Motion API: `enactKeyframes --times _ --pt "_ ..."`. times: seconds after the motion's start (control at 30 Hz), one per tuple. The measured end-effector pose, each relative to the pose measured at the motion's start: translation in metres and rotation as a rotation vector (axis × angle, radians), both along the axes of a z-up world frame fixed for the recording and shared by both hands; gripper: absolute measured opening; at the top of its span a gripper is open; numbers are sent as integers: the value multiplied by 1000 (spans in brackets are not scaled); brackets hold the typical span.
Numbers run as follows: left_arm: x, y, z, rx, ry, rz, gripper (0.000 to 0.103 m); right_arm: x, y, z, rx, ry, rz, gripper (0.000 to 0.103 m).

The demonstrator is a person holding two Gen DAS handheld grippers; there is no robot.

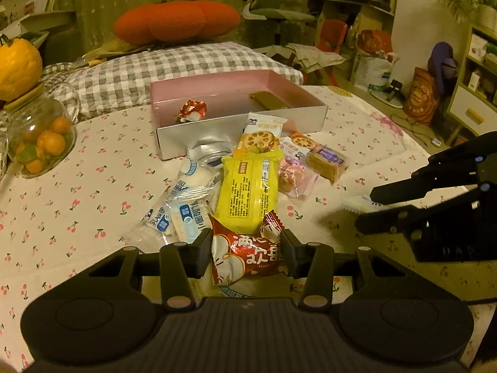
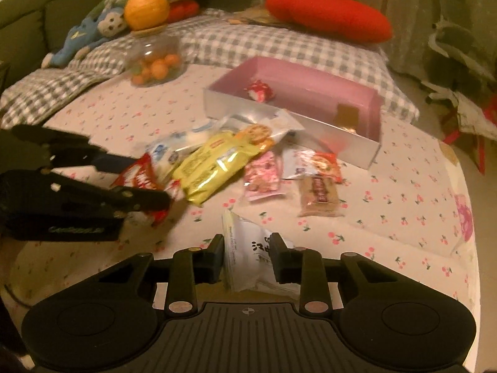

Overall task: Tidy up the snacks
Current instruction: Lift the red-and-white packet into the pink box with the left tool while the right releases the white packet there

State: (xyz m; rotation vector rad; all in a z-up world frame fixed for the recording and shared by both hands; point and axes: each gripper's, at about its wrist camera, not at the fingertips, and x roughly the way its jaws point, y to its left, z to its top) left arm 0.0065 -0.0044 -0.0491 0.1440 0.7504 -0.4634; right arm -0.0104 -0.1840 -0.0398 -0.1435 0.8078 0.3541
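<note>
Snacks (image 1: 248,183) outside pink box (image 1: 236,124)

Both grippers matte black plastic w/ round pivot pins; right gripper (image 1: 369,208) shows blue dots.

A red-and-white snack packet (image 1: 245,255) sits pinched upright in the left tongs (image 1: 247,253); a white packet (image 2: 248,258) sits in the right tongs (image 2: 247,258). Other packets, one yellow (image 1: 248,192), lie heaped before the pink box (image 1: 236,93) holding 2 items.
</note>
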Motion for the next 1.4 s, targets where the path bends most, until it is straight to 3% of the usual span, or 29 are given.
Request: enactKeyframes --times 0.23,0.7,1.0,1.4 --pt "0 1 2 -21 11 3 42 4 -9 1 29 14 -23 27" --pt "2 0 13 -61 -3 10 42 11 -28 25 87 -65 -121 1" --pt "9 2 20 -92 5 33 42 26 -44 31 187 -22 -184 0" --pt "22 2 41 -134 -37 60 42 35 -38 65 216 -109 -192 0"
